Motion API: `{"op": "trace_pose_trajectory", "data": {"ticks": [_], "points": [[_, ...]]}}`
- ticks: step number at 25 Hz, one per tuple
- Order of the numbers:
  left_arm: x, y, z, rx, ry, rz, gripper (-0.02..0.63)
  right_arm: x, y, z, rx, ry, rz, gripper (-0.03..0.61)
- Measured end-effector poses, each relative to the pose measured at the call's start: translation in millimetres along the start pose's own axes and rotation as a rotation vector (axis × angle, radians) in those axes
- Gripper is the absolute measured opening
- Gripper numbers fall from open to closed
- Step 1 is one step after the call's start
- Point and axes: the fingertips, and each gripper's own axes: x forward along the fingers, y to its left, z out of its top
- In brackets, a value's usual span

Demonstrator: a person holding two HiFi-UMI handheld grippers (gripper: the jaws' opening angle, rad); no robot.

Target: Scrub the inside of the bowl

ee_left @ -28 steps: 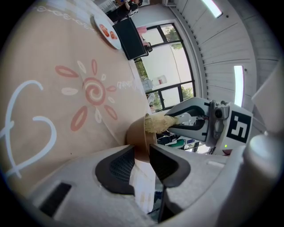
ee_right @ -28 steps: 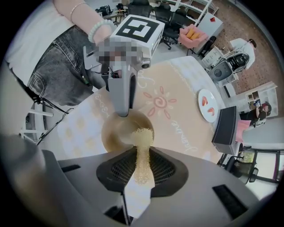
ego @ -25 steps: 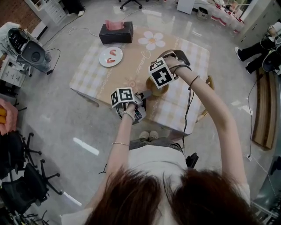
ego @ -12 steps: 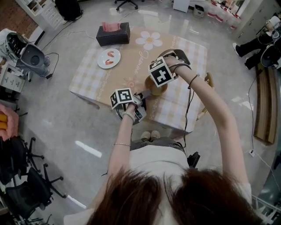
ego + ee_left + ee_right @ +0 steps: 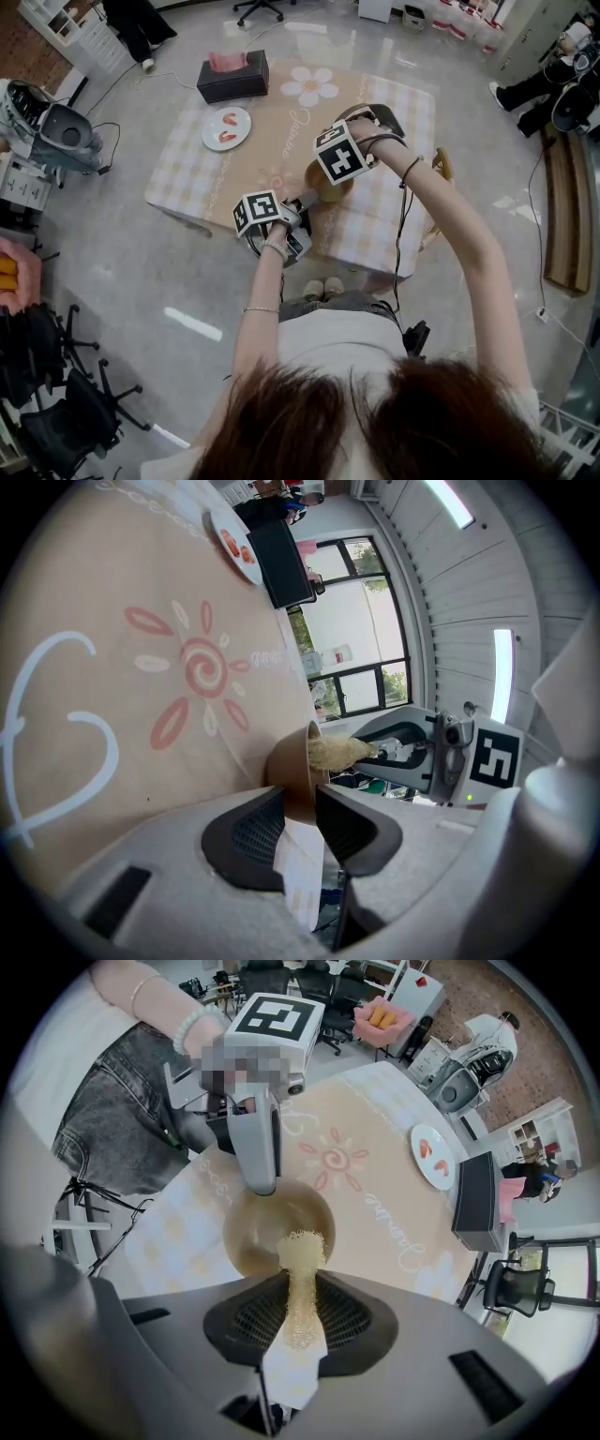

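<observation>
Barely any change against a second ago: just a slight drift of the head view and a small roll of the right wrist.

On the checked tabletop [image 5: 187, 173], same layout as before, with plate [image 5: 226, 127] and black tissue box [image 5: 232, 75] at far left, well apart from the work.

Close to the near edge, right of centre: brown bowl [image 5: 272, 1227], upright, same spot as a second ago.

Pinned there by the left gripper [image 5: 298, 808], reaching in from the near left. Jaws fairly wide apart yet clamped on the bowl's wall, rim sitting between the pads.

Directly above, aimed down into the bowl: right gripper [image 5: 300, 1312]. Jaws pressed together on a pale mesh scrub pad [image 5: 302, 1260], with the free end hanging inside the bowl. Touching the inner wall or just off it, hard to tell.

Judging from that: scrubbing under way, not done. Small wrist roll reads as a rubbing stroke, not a pull-out. No sign of the bowl shifting under the pad, so the hold looks good enough for more strokes round the inside.
</observation>
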Motion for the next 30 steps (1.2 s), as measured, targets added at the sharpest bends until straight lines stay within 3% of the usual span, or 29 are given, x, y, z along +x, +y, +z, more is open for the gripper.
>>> {"op": "trace_pose_trajectory", "data": {"ticks": [30], "points": [[-2, 0, 1, -0.012, -0.006, -0.006, 0.11, -4, 29, -7, 0.182, 0.027, 0.076, 0.078]]}}
